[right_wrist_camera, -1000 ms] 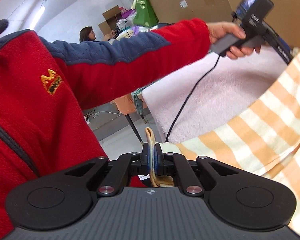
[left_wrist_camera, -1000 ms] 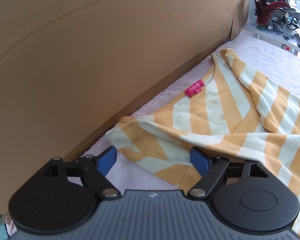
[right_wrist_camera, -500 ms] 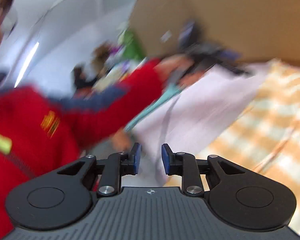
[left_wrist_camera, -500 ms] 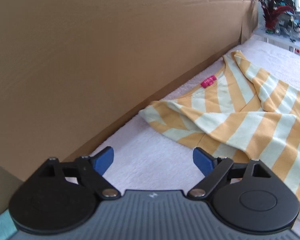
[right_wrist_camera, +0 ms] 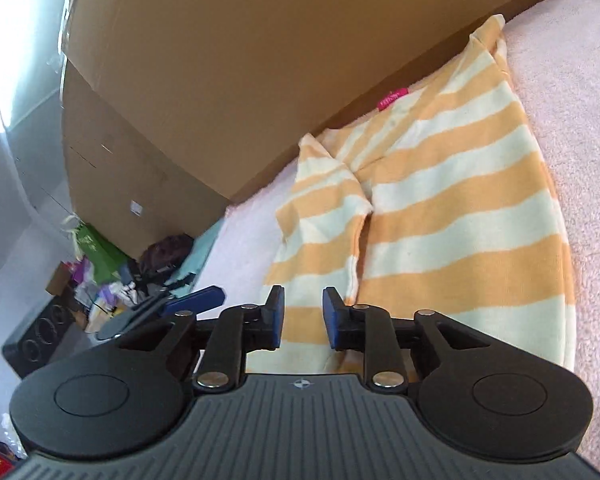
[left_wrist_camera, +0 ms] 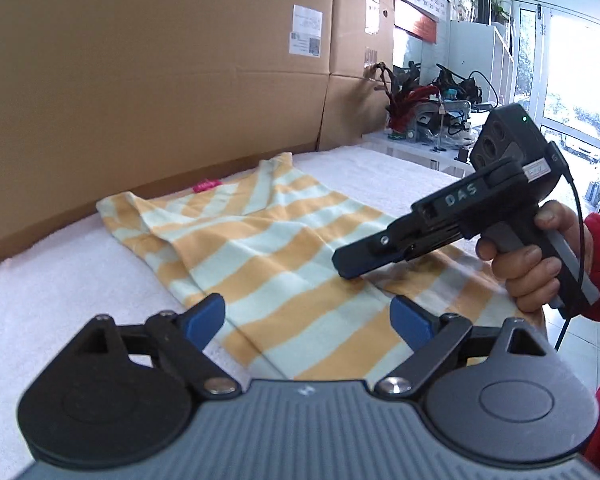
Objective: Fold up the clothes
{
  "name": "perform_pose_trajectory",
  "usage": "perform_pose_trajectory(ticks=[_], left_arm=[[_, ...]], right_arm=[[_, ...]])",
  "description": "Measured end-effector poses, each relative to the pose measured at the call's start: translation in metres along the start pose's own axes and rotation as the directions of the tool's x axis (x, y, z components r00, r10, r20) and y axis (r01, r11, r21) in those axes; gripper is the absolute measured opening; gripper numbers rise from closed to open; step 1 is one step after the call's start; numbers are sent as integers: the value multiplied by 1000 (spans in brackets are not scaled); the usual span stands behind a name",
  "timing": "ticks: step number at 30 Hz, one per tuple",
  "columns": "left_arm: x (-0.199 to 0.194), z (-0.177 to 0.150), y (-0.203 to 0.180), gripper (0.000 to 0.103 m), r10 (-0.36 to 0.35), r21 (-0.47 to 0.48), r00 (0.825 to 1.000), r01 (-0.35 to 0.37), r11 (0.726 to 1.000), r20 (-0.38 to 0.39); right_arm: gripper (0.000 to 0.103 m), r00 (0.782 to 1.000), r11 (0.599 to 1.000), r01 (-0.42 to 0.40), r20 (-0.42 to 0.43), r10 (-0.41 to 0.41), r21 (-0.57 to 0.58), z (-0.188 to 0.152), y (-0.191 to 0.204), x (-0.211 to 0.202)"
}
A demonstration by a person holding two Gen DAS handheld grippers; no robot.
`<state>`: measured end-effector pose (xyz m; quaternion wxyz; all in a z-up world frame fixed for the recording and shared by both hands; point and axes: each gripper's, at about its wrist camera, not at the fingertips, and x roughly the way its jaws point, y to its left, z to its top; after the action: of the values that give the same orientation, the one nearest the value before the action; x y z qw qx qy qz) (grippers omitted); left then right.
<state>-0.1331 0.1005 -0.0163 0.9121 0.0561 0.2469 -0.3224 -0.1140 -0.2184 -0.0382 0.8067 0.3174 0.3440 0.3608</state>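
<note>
Both tongs parted and empty, striped shirt flat

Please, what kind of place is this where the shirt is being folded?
Probably a workshop or storeroom, not a home. Large cardboard boxes stand behind the towel-covered table where the striped shirt lies, and a side bench holds tools and cables.
</note>
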Motion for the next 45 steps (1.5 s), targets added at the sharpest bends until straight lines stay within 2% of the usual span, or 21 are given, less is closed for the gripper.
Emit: perform_pose_trajectory(ticks=[1,2,4,6,8,11,13,16,19,21,22,23,27,29,30,32,34,39,41,44,45], left_arm=[[5,0,-1,91,0,-16,1000,0,1000,-3],[10,5,10,89,2,-64,1000,-2,998,-1],[25,20,46,87,4,-186,1000,-4,983,0],[46,34,75,76,28,-257,999,-36,966,-35],[68,45,99,55,52,-297,996,-72,952,-73],[98,55,122,46,95,-328,990,-125,936,-106],[118,62,138,46,123,-348,984,-161,924,-129],[126,61,154,56,54,-438,995,-85,895,-83],[124,62,148,51,49,-418,997,-66,906,-51],[124,63,141,26,62,-378,996,-81,922,-61],[126,63,140,4,63,-374,995,-86,924,-72],[126,63,141,1,66,-380,995,-87,921,-68],[113,60,140,1,105,-385,994,-97,918,-1],[103,60,135,1,132,-339,991,-114,934,32],[104,59,132,1,156,-313,987,-141,939,24],[117,55,136,1,157,-319,987,-159,934,-34],[125,52,139,1,155,-327,986,-168,930,-65],[135,54,140,3,173,-318,983,-186,930,-67],[135,53,141,3,171,-319,983,-183,930,-65],[134,53,140,3,173,-307,983,-184,934,-61],[133,53,140,3,175,-304,983,-185,935,-61]], right_arm=[[30,999,999,-28,31,27,39,-2,-7,-4],[26,997,995,-58,63,53,76,-4,-13,-8],[28,987,982,-119,129,100,149,-8,-26,-15],[28,970,959,-184,199,141,216,-12,-39,-23],[27,941,925,-254,291,170,283,-16,-54,-34],[26,912,883,-315,367,182,347,-18,-67,-39],[26,924,903,-281,345,163,325,-15,-58,-35],[26,948,942,-197,299,112,271,-11,-45,-31],[26,954,951,-173,283,97,258,-16,-45,-24],[26,955,951,-172,279,97,257,-16,-45,-22],[26,956,951,-171,277,97,257,-16,-46,-22],[26,956,951,-169,277,95,258,-16,-46,-21],[26,958,956,-152,274,80,252,-16,-44,-18],[26,963,962,-130,263,64,241,-13,-42,-15],[27,968,967,-108,247,49,232,-12,-39,-14],[31,978,981,-67,206,28,181,-7,-26,-11],[31,982,994,-81,175,67,77,1,-4,-4],[34,1000,997,-4,-16,2,-73,31,36,59],[34,995,982,50,-81,-65,-181,34,50,91],[33,975,925,123,-131,-181,-358,31,67,126],[25,967,906,141,-139,-212,-399,29,70,133]])
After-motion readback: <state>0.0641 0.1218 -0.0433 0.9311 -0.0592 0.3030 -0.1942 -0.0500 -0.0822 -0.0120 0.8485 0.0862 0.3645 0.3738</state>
